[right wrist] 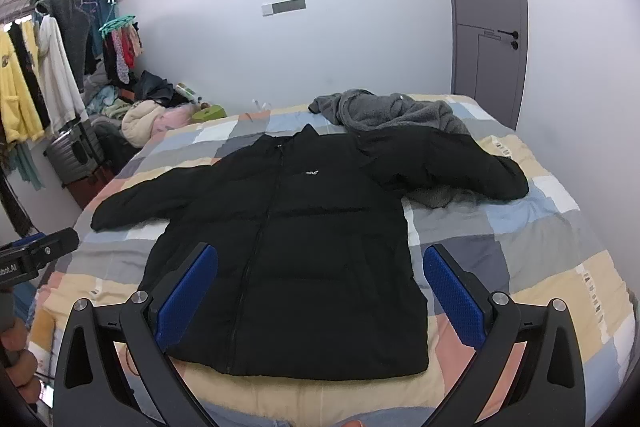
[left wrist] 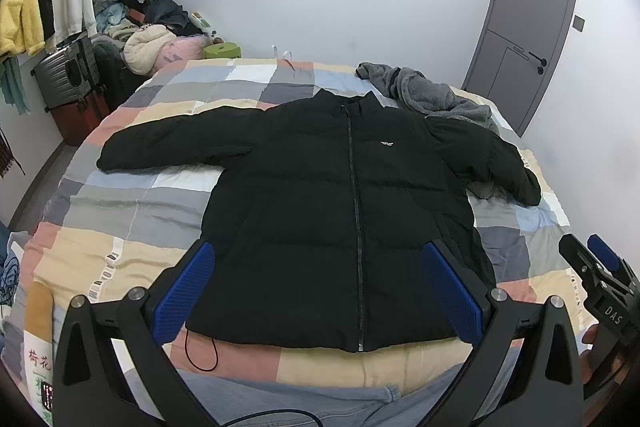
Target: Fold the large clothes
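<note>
The left gripper (left wrist: 318, 289) hangs above the near hem of the black puffer jacket (left wrist: 340, 207) with its blue pads (left wrist: 188, 293) spread wide and nothing between them. The right gripper (right wrist: 320, 291) is likewise released, its jaws apart over the lower right panel of the same jacket (right wrist: 304, 247). Neither touches the cloth; both seem held back at the foot of the bed, probably to take in the whole garment before a first grasp.

The jacket lies face up on the patchwork bedspread (left wrist: 132, 211), zipper (left wrist: 356, 211) closed, collar toward the far wall, hem toward the person — laid out flat, so the fold itself looks not yet begun. One sleeve (left wrist: 168, 143) stretches straight out to the left across the quilt. The other sleeve (right wrist: 452, 163) angles to the right and rests partly on a grey fleece garment (right wrist: 396, 115) bunched near the collar, so that side sits slightly raised and rumpled. A thin red drawcord (left wrist: 208, 351) loops out from under the hem at the near left corner.

Judging from this layout, the sleeves would be brought across the chest first, and the fleece may catch under the right sleeve when it is lifted.
</note>
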`<state>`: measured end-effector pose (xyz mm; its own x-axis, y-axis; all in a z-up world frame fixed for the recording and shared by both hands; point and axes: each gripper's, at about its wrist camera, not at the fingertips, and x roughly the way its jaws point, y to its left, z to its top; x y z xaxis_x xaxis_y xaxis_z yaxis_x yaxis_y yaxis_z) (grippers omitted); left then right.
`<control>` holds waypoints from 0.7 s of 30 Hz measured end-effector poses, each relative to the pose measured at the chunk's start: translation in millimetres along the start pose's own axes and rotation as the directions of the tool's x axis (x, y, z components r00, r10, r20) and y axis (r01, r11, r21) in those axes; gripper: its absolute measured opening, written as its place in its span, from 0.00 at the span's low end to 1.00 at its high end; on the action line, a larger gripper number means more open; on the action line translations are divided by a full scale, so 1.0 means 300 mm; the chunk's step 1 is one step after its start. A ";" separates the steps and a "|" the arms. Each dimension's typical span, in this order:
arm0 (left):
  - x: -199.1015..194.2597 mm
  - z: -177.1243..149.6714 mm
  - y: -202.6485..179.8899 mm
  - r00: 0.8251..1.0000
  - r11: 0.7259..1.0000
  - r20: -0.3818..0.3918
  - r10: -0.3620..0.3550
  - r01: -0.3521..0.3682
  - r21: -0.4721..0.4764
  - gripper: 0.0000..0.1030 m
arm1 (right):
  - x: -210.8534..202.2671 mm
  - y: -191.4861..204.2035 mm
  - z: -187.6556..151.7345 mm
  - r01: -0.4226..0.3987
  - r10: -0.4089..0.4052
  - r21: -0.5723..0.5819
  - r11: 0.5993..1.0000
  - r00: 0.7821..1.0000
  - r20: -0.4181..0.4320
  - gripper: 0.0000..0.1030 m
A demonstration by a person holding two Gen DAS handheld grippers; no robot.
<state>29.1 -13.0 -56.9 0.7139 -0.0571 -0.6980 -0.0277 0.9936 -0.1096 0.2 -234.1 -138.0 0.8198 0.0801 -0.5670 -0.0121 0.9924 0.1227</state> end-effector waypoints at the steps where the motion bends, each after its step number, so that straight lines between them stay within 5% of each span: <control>1: 0.001 0.001 -0.002 1.000 1.000 -0.001 0.000 0.000 0.003 1.00 | 0.001 0.002 -0.002 0.000 0.000 0.000 1.000 1.000 -0.002 1.00; 21: 0.008 0.011 -0.027 1.000 1.000 0.006 0.000 0.000 0.016 1.00 | 0.009 -0.003 -0.001 -0.001 0.001 -0.005 1.000 1.000 -0.002 1.00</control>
<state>33.3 -20.8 -55.3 0.7180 -0.0565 -0.6937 -0.0168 0.9950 -0.0985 2.1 -234.7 -139.8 0.8186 0.0814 -0.5685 -0.0156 0.9927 0.1197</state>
